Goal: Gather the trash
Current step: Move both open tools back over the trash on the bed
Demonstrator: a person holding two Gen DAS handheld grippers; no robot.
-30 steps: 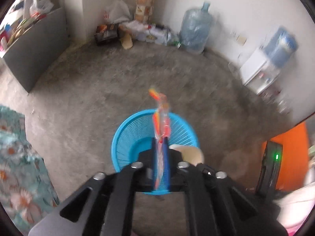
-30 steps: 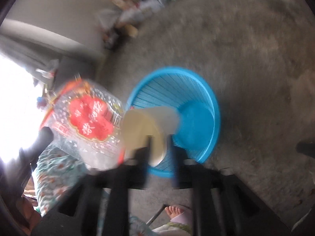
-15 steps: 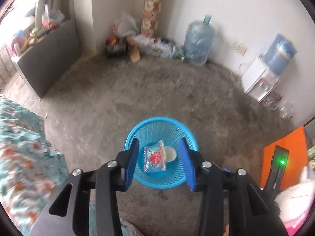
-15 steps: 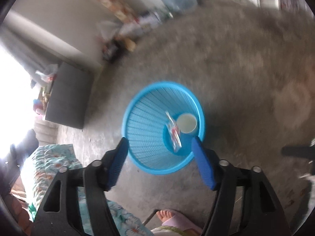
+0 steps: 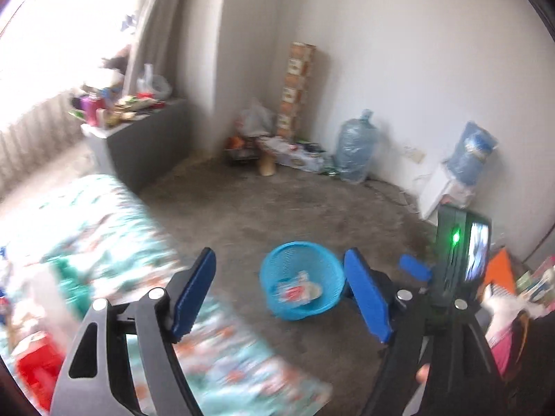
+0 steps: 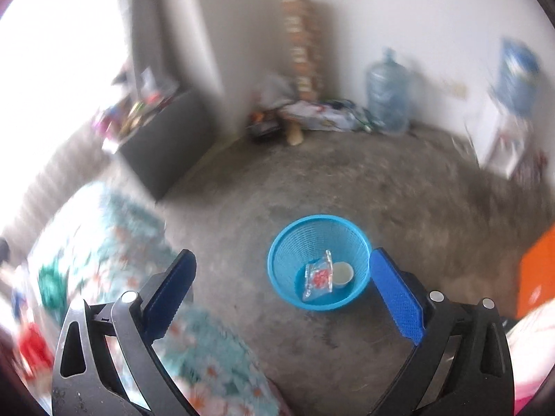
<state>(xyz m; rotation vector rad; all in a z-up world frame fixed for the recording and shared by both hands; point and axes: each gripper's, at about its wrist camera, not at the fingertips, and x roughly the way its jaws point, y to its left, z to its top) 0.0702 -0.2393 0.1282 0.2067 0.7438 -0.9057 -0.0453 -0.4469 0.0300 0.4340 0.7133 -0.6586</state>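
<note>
Round blue mesh basket (image 6: 317, 261) on rough concrete floor (image 6: 399, 190) holds crinkled clear wrapper (image 6: 318, 276), paper cup (image 6: 342, 273); left hand-held gripper (image 5: 279, 291) and right hand-held gripper (image 6: 282, 289) spread, empty.

The right tool (image 6: 282, 293) is hanging wide open above the grey concrete floor (image 6: 347, 180). A round blue plastic mesh basket (image 6: 277, 260) is standing there, holding a clear red-printed plastic wrapper (image 6: 318, 277) touching a small white paper cup (image 6: 342, 273).

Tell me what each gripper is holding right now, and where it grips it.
Nothing. The left gripper and right gripper are both open and empty; the wrapper and cup lie in the blue basket.
</note>
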